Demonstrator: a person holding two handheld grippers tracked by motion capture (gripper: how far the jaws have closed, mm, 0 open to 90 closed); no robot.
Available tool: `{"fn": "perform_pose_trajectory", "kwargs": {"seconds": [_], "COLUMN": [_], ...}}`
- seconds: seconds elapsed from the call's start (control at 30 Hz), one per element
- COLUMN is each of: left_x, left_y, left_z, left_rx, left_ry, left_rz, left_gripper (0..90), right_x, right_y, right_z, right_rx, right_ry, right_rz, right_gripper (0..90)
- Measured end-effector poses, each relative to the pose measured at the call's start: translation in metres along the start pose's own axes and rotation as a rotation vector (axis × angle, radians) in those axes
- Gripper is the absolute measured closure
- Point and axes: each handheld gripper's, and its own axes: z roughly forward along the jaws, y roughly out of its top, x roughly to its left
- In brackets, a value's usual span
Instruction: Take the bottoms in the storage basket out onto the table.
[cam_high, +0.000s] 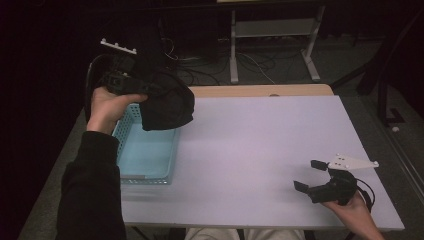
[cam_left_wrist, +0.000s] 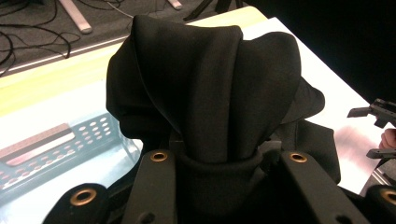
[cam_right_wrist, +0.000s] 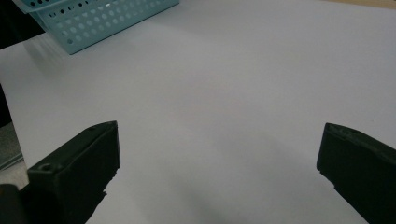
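One black cloth (cam_high: 167, 105), one light blue basket (cam_high: 145, 172), two grippers. The left gripper (cam_high: 131, 86) is clamped on the cloth: in the left gripper view a bunched fold of the cloth (cam_left_wrist: 205, 93) is pinched between the two jaws and the rest billows up and out in front of them. In the high view the cloth hangs in the air from that gripper, above the far right corner of the basket and partly over the table (cam_high: 260, 145) beside it; it does not lie in the basket.

The basket stands at the left edge of the table, its walls pierced with rows of small holes. Its light blue floor is bare where it can be seen; the far end is hidden behind the cloth and the hand (cam_high: 107, 107) that holds the left gripper. In the left gripper view the basket (cam_left_wrist: 56, 149) lies below and to the left of the cloth.

The right gripper (cam_high: 311, 176) rests low at the near right corner of the table, well apart from the basket and the cloth, held in the person's other hand (cam_high: 352, 207). Its jaws stand wide apart with only bare table between them, as the right gripper view shows; a corner of the basket (cam_right_wrist: 98, 21) sits at the top left there.
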Motion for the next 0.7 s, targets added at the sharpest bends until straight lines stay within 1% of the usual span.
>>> {"fn": "perform_pose_trajectory", "kwargs": {"seconds": [0.33, 0.43, 0.53, 0.7], "left_x": [-0.011, -0.016, -0.018, -0.025], "left_y": [0.009, 0.014, 0.015, 0.020], "left_z": [0.015, 0.023, 0.027, 0.038], "left_rx": [-0.009, -0.010, -0.011, -0.020], "left_ry": [-0.024, -0.039, -0.045, -0.067], "left_rz": [0.016, 0.027, 0.029, 0.031], "left_gripper": [69.2, 69.2, 69.2, 69.1], "right_x": [-0.001, 0.000, 0.000, 0.000], "right_y": [0.000, 0.000, 0.000, 0.000], "right_z": [-0.001, 0.000, -0.001, -0.001], "right_rx": [0.000, 0.001, 0.000, -0.001], "right_ry": [-0.001, 0.000, 0.000, 0.000], "right_rz": [0.000, -0.001, -0.002, -0.001], "right_gripper": [0.0, 0.0, 0.0, 0.0]}}
